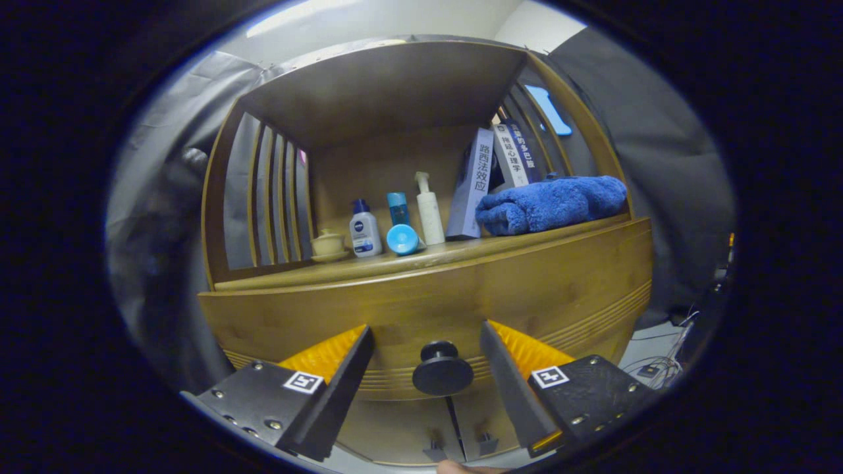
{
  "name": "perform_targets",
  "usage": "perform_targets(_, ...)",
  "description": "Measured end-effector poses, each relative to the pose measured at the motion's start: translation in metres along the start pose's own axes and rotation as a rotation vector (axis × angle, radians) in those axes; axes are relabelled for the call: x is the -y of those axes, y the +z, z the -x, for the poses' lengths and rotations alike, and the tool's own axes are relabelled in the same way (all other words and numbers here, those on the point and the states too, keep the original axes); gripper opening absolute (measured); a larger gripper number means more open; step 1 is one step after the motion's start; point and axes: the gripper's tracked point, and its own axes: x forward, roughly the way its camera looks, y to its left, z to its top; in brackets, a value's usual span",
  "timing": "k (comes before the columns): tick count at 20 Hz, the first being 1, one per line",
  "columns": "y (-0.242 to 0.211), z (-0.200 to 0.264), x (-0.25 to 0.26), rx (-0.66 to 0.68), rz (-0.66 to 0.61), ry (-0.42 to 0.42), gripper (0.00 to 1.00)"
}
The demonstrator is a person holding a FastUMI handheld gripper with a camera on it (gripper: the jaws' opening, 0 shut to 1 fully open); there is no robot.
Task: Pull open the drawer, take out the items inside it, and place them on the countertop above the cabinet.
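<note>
I hold the gripper (427,332) wide open, gripping nothing. The drawer (421,306) is closed; its round knob (442,368) sits between the fingers, touching neither. Bottles (365,228) and a blue towel (550,203) rest on the countertop (329,271).

Light is dim and cool, coming mostly from a bright white ceiling strip (290,14) high above and beyond the tool (427,368). The roofed recess of the brown wooden cabinet (421,296) lies in soft shadow, its back wall darker than its front face. The tool, its fingers spread apart on either side of the round black drawer knob (442,368), is sharp. Fisheye distortion bows the cabinet's straight edges into curves, more so away from the tool. A fluffy blue towel (550,203) beyond the fingers looks slightly soft.
</note>
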Motion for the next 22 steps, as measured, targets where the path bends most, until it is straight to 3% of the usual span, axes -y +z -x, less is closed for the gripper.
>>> perform_targets(12, -0.011, -0.007, 0.007, -0.052, 0.012, -0.041, 0.99)
perform_targets(22, -0.031, 0.049, 0.027, -0.224, 0.060, -0.096, 0.99)
